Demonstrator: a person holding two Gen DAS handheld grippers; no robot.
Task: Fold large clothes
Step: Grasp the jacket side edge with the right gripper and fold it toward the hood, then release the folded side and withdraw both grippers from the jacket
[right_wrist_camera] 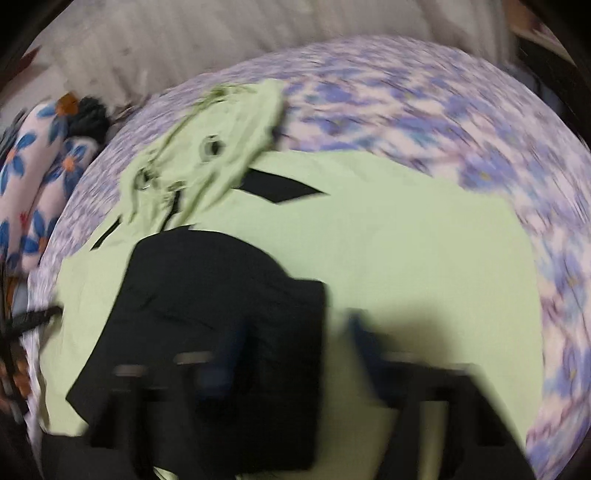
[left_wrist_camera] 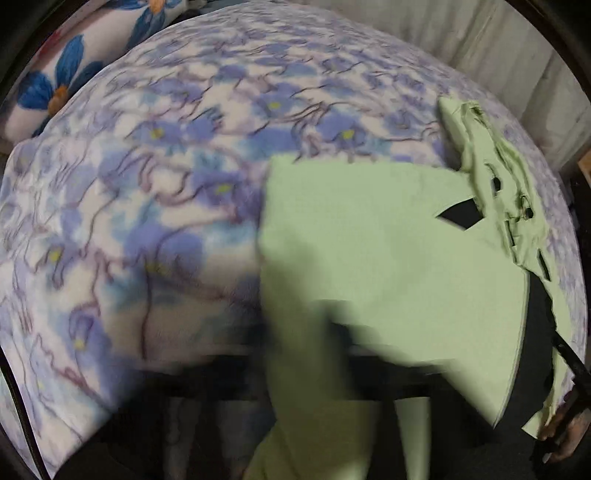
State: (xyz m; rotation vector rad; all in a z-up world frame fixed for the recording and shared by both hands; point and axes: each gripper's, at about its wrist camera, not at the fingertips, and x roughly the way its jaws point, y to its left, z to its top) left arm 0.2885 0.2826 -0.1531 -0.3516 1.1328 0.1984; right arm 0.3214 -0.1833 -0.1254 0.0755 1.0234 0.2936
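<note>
Bed under fleecy blanket printed with purple-blue flowers (left_wrist_camera: 166, 184) fills both views. Pale green and black garment (left_wrist_camera: 388, 240) spread lower right, left wrist view. Blue-flowered pillow (left_wrist_camera: 55, 85) upper left; pale ribbed wall (right_wrist_camera: 221, 33) behind. Left tool (left_wrist_camera: 306, 350) clenched on garment fold; right tool (right_wrist_camera: 291, 362) blurred, grip unclear.

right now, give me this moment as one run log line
stage: folding | garment: green jacket flat on bedspread | left gripper: shut on jacket fabric | right gripper: blurred, over jacket, grip unclear
</note>
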